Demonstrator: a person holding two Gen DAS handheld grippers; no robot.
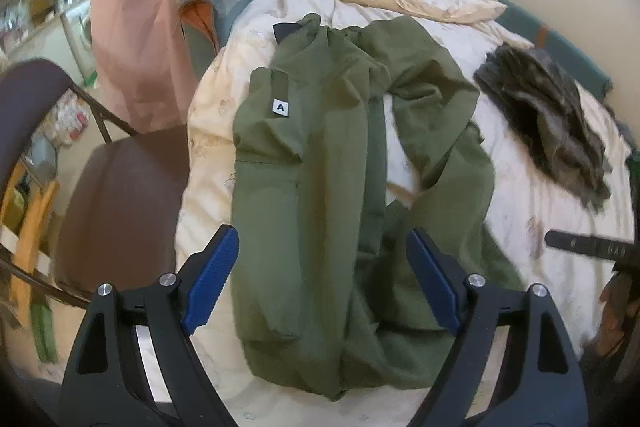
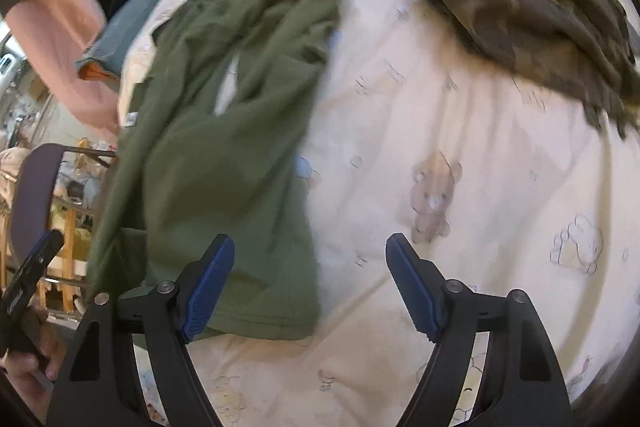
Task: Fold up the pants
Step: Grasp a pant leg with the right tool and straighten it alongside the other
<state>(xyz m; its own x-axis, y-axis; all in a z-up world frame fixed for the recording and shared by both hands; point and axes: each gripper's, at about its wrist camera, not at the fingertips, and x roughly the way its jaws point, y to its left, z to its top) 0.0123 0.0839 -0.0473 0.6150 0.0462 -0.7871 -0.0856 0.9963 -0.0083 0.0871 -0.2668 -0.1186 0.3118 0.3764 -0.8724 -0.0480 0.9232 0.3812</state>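
Lying rumpled on a cream quilt printed with pale teddy bears, a pair of olive-green cloth pants is spread loosely and not yet folded. In the left wrist view the pants fill the centre, their long axis running from 12 o'clock down to 6 o'clock. A small white square tag with a dark letter sits toward 11 o'clock, and the two legs part around a gap of quilt near the middle.

The left gripper hangs over the near end of the pants, its blue ribbed pads spread wide with nothing between them; the cloth lies below, and no contact shows. The right gripper is likewise wide and empty. In its view the pants lie to 10 o'clock, and one hem edge passes just behind its left pad, while mostly bare quilt lies ahead.

By this reading the left gripper is the nearer one, lined up along the pants' length; the right would have to shift toward 9 o'clock to reach cloth.

Further out, a dark mottled brown-grey garment lies at 2 o'clock, well apart from the pants. A brown padded folding chair stands at 9 o'clock beside the quilt, with a salmon-pink cloth hanging at 11 o'clock.
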